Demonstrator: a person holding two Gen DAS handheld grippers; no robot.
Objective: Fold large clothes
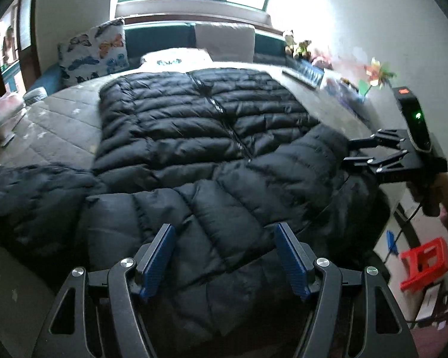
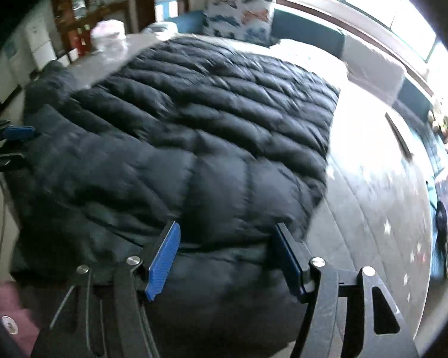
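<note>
Left wrist: jacket (image 1: 200,155) beneath open tongs (image 1: 225,256)

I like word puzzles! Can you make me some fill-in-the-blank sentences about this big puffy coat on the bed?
1. The puffy jacket is coloured ____.
2. The pillow by the headboard is printed with ____.
3. The red stool stands on the ____.
4. Both the left gripper and the right gripper have their jaws ____.

Missing words: black; butterflies; floor; open

No readable text or labels.
</note>
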